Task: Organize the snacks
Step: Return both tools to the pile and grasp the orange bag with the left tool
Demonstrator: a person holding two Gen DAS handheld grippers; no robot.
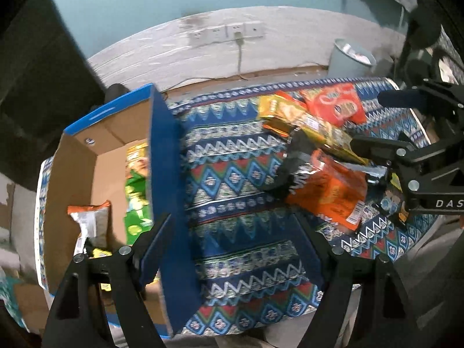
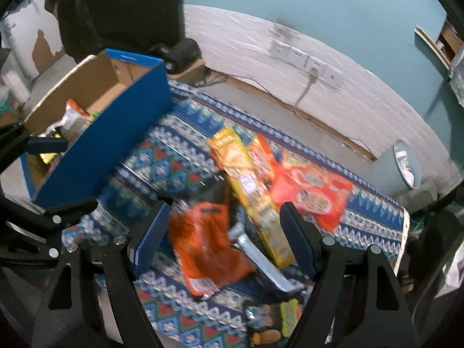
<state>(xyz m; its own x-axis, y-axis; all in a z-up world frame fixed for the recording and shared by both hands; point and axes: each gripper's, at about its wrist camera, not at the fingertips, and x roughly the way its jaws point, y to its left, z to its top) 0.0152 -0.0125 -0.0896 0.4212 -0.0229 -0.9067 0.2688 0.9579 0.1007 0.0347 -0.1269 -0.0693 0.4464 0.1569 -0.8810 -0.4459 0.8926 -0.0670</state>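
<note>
Both grippers wide open, gripping nothing.

Left gripper (image 1: 232,249) low over the patterned cloth (image 1: 240,179), jaws spread far apart and straddling the blue wall of the cardboard box (image 1: 162,156): left finger inside the box, right finger outside above bare cloth. Inside the box, a green snack bag (image 1: 136,197) lying against the blue wall, just ahead of the left finger, and a clear packet with an orange top (image 1: 90,226) nearer the camera on the box floor. Something yellow beneath that packet, too hidden to name.

Off to the right and well apart from the left gripper, the loose pile on the cloth: orange-and-black bag (image 1: 327,191), long yellow box (image 1: 307,124) lying across it, red cookie bag (image 1: 336,104) beyond.

Right gripper (image 2: 224,237) hovering straight over that pile, jaws parted. Orange-and-black bag (image 2: 203,240) right between the fingers, nearer the left one. Long yellow box (image 2: 249,191) running diagonally toward the right finger, a silvery wrapper (image 2: 261,258) between bag and box. Red cookie bag (image 2: 310,191) just past the right fingertip. Small mixed packets (image 2: 272,319) at the bottom edge, blurred.

Grey bin (image 2: 400,165) on the floor past the cloth's far corner. Wall sockets (image 2: 304,58) behind, one with a cord plugged in.
</note>
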